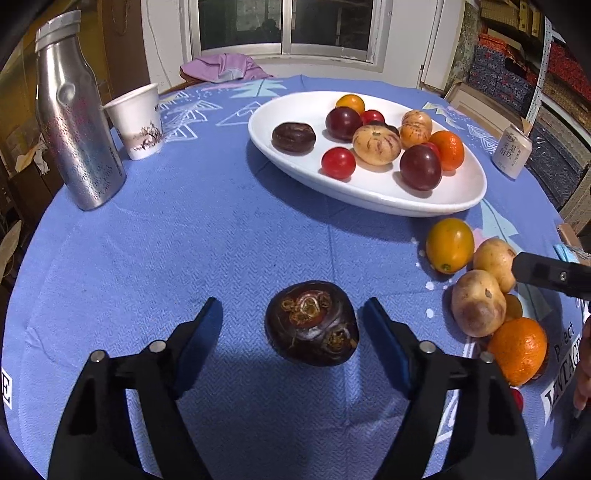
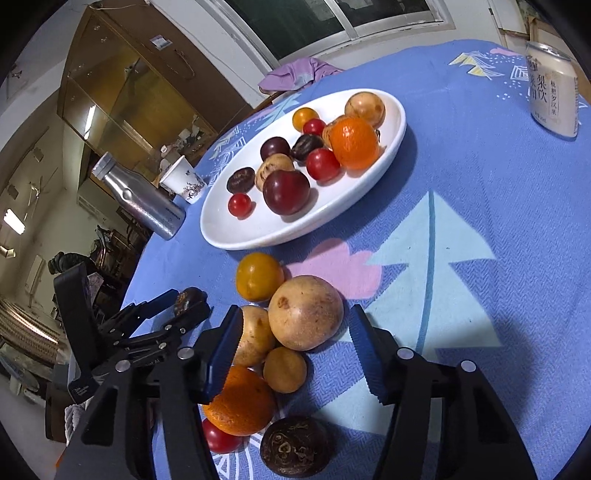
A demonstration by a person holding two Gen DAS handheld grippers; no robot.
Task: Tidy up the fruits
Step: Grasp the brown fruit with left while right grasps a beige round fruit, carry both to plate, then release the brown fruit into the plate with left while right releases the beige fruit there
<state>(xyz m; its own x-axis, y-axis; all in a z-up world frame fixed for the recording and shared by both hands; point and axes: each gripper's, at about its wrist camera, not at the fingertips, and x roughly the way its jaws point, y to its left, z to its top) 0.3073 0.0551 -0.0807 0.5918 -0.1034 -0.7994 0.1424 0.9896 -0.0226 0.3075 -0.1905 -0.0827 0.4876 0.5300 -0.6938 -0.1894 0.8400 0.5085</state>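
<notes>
Your left wrist camera sits low behind the left gripper (image 1: pixel 293 325), looking level across the blue tablecloth (image 1: pixel 184 240) toward the window (image 1: pixel 288 26); a dark water chestnut (image 1: pixel 312 323) lies close ahead between its fingers. Your right wrist camera rides behind the right gripper (image 2: pixel 295 350), rolled sideways and angled down, close above a pale round fruit (image 2: pixel 306 312). Both views share the white plate (image 1: pixel 369 192) (image 2: pixel 258 232) farther ahead, the silver bottle (image 1: pixel 75 122) (image 2: pixel 144 201) and the can (image 1: pixel 511 151) (image 2: pixel 552 94). The right view also catches the left gripper (image 2: pixel 184 302) off to its left.
</notes>
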